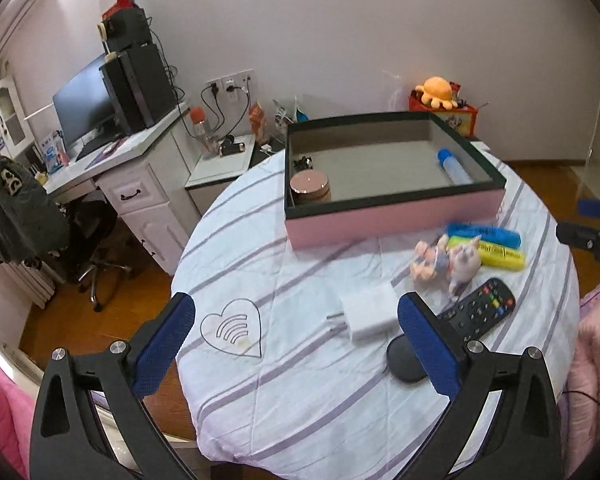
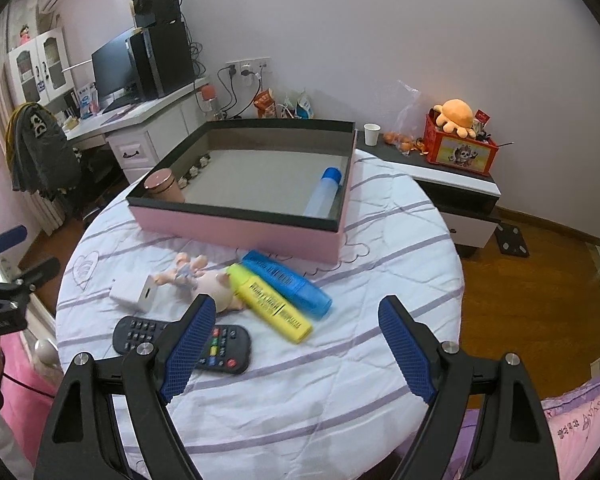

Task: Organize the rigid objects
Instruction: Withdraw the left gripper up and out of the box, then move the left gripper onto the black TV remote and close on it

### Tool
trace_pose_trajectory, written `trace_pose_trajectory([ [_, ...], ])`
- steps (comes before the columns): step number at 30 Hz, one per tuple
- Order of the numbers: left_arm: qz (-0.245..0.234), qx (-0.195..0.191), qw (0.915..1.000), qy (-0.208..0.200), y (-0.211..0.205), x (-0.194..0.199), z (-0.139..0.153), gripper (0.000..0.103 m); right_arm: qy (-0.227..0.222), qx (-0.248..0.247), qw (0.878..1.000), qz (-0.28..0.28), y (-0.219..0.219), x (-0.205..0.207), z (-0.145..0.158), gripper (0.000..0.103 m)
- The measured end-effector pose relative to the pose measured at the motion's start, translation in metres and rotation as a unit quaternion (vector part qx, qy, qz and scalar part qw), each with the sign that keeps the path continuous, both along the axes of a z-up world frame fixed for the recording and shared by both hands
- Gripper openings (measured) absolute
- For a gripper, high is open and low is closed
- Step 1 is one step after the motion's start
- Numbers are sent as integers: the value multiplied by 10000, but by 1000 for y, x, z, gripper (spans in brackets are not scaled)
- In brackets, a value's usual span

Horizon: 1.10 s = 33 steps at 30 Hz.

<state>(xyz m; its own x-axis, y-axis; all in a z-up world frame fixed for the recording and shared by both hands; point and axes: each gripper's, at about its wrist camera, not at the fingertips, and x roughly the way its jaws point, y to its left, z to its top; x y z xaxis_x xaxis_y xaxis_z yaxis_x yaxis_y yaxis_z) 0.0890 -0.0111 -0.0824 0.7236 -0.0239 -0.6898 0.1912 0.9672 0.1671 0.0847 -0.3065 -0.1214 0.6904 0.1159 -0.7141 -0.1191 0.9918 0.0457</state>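
A pink box (image 1: 392,216) (image 2: 240,228) with a dark rim stands at the back of the round table. Inside it are a pink jar (image 1: 310,187) (image 2: 165,185) and a blue-capped tube (image 1: 454,166) (image 2: 324,192). In front lie a blue highlighter (image 1: 484,234) (image 2: 288,282), a yellow highlighter (image 1: 496,254) (image 2: 270,302), a pig figurine (image 1: 446,260) (image 2: 208,280), a white charger (image 1: 370,314) (image 2: 134,294), a black remote (image 1: 480,312) (image 2: 224,350) and a black disc (image 1: 406,360). My left gripper (image 1: 296,336) is open above the cloth beside the charger. My right gripper (image 2: 296,340) is open over the table's near side, by the yellow highlighter.
The table (image 2: 340,380) has a white striped cloth. A white desk (image 1: 132,172) with monitor and an office chair (image 1: 88,236) stand to the left. A low cabinet (image 2: 456,184) with a red toy box (image 2: 460,148) and paper cup (image 2: 372,134) is at the back right.
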Motion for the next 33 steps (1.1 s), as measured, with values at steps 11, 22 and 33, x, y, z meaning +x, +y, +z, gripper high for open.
trace_pose_trajectory([
  [11,-383,75,9991,139,-7,-5,-15,102,67,-172,9998,98,22,-6,0,85],
  [22,-502,91,9978,429,-6,12,-35,102,293,-248,9992,81,25,3,-13,85],
  [33,-1895,248,9794,660,-71,-6,-58,102,503,-197,9983,-207,-4,8,-30,85],
])
